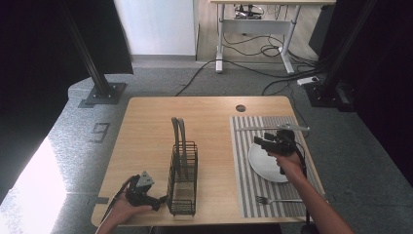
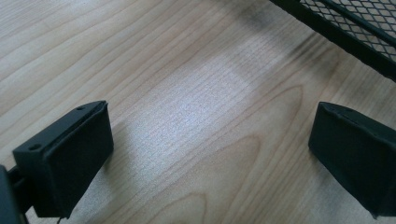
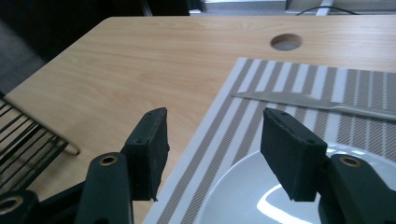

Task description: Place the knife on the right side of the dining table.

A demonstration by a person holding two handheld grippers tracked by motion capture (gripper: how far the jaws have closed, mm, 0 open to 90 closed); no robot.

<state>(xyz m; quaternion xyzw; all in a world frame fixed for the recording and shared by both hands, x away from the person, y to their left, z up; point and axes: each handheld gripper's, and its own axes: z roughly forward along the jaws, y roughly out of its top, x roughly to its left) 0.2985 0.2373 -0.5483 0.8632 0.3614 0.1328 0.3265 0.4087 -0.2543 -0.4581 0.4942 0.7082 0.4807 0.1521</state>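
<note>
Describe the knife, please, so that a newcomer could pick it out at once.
Start at the striped placemat on the right side of the wooden table. Along its far edge, beyond the white plate, lies the knife: long, silver, flat, set crosswise. The fork, the other piece of cutlery, lies at the near edge.

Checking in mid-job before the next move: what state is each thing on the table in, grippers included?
Left gripper: open, empty, beside the rack's near end.
Right gripper: open, empty, above the plate's edge.
Wire rack: upright, apparently empty.
Plate: empty, flat on the striped mat.
Knife: lying flat at the mat's far end.
Fork: lying flat at the mat's near end.
</note>
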